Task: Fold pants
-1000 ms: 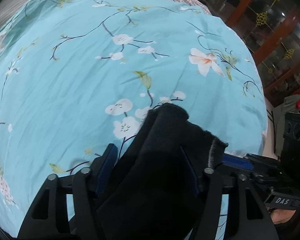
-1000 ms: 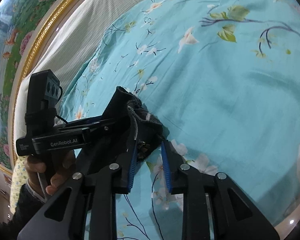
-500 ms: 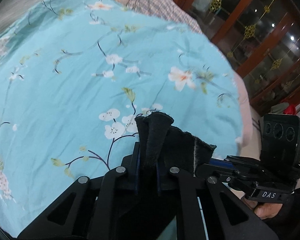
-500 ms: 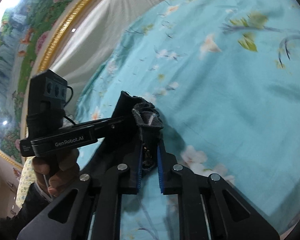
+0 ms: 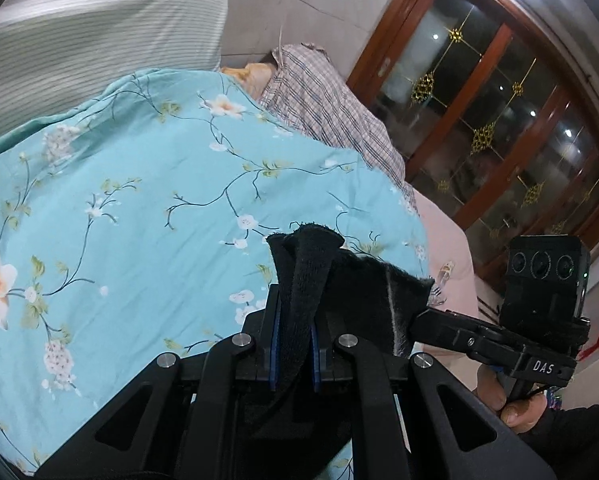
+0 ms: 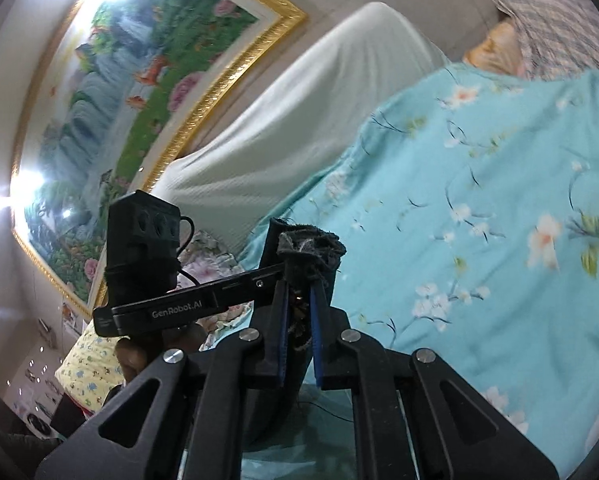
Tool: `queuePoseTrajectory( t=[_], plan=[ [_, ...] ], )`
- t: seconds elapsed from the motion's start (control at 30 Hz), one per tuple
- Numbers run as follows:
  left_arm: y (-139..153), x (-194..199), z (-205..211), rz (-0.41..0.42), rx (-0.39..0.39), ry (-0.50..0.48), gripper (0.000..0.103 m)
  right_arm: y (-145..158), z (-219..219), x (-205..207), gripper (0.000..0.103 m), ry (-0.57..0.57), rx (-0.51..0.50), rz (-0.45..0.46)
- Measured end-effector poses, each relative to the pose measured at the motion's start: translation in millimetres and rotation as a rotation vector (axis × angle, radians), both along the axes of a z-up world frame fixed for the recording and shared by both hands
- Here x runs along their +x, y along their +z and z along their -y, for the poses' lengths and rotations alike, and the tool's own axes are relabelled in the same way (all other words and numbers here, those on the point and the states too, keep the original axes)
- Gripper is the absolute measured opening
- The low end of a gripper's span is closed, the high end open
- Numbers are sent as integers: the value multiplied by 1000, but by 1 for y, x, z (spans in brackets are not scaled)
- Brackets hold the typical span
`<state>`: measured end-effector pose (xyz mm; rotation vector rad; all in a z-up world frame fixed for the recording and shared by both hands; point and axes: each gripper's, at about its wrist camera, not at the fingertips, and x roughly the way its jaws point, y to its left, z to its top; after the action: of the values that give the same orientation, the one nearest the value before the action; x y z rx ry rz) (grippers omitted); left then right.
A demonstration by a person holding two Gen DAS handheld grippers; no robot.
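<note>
The pants [image 5: 351, 292] are black and fuzzy. My left gripper [image 5: 294, 344] is shut on one bunched edge of them, which sticks up between the blue pads. My right gripper [image 6: 299, 320] is shut on another bunched edge of the pants [image 6: 307, 252]. Both grippers hold the cloth up above the turquoise floral bedspread [image 5: 139, 200]. In the left wrist view the right gripper [image 5: 499, 340] is close on the right. In the right wrist view the left gripper [image 6: 179, 304] is close on the left. The rest of the pants hangs below, hidden.
A striped pale headboard cushion [image 5: 99, 48] and a checked pillow [image 5: 331, 108] lie at the bed's far end. A wooden glass-door cabinet [image 5: 499, 128] stands to the right. A gold-framed painting [image 6: 119, 100] hangs on the wall.
Both grippers closed on the pants' edge and lifted, tilting up so the headboard, cabinet and painting came into view. The two grippers stayed close together.
</note>
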<state>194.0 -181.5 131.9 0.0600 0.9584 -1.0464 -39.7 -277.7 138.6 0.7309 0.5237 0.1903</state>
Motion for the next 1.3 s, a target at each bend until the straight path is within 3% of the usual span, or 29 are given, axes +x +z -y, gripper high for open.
queuePoseTrajectory(
  t=[0.2, 0.7, 1.3],
  plan=[
    [-25, -8, -28, -37, 16, 32, 10, -23, -20, -1, 11, 67, 27, -52],
    [-77, -21, -145, -132, -79, 210, 10, -73, -115, 40, 8, 327, 53, -174],
    [-158, -42, -237, -287, -22, 461, 13, -144, -200, 67, 5, 534, -111, -392]
  ],
)
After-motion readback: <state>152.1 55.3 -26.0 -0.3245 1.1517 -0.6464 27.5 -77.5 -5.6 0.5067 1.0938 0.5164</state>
